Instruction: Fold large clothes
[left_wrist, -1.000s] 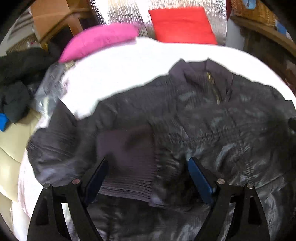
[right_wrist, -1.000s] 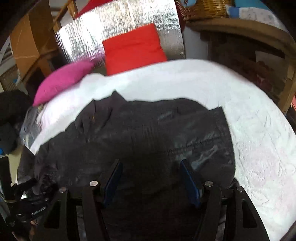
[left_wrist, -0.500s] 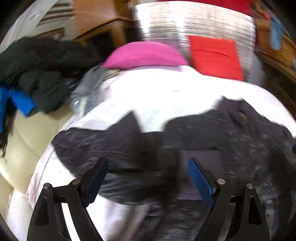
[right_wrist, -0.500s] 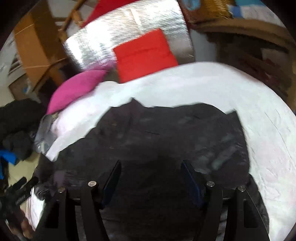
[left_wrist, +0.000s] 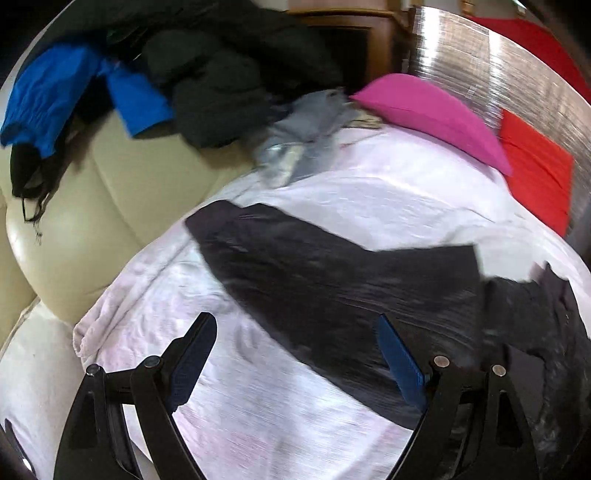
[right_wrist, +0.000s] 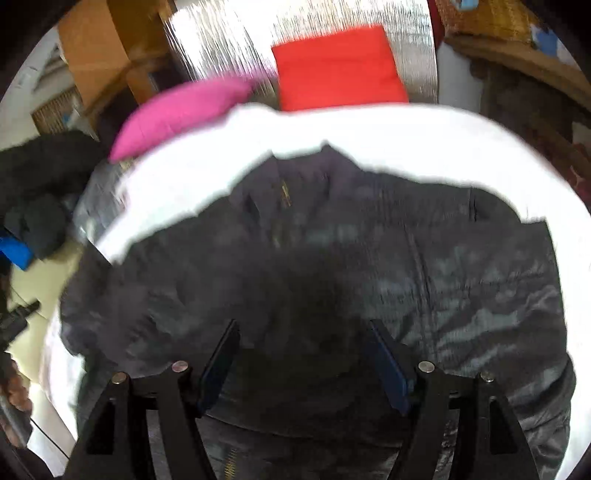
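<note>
A dark grey shiny jacket (right_wrist: 332, 266) lies spread on a white bed cover (right_wrist: 388, 136), collar and zipper toward the far side. In the left wrist view its sleeve (left_wrist: 314, 273) stretches out to the left over the cover (left_wrist: 258, 406). My left gripper (left_wrist: 295, 354) is open and empty above the sleeve's lower edge and the bare cover. My right gripper (right_wrist: 306, 354) is open and empty above the jacket's lower body.
A pink pillow (left_wrist: 432, 114) and a red cushion (left_wrist: 535, 173) lie at the bed's far end against a silver foil panel (left_wrist: 498, 66). A cream sofa (left_wrist: 74, 206) at left carries a heap of black and blue clothes (left_wrist: 166, 74). A wooden shelf (right_wrist: 517, 55) stands at right.
My left gripper has swung left, from over the jacket body to over the spread sleeve and bare cover. My right gripper has stayed over the jacket, shifting slightly closer.
</note>
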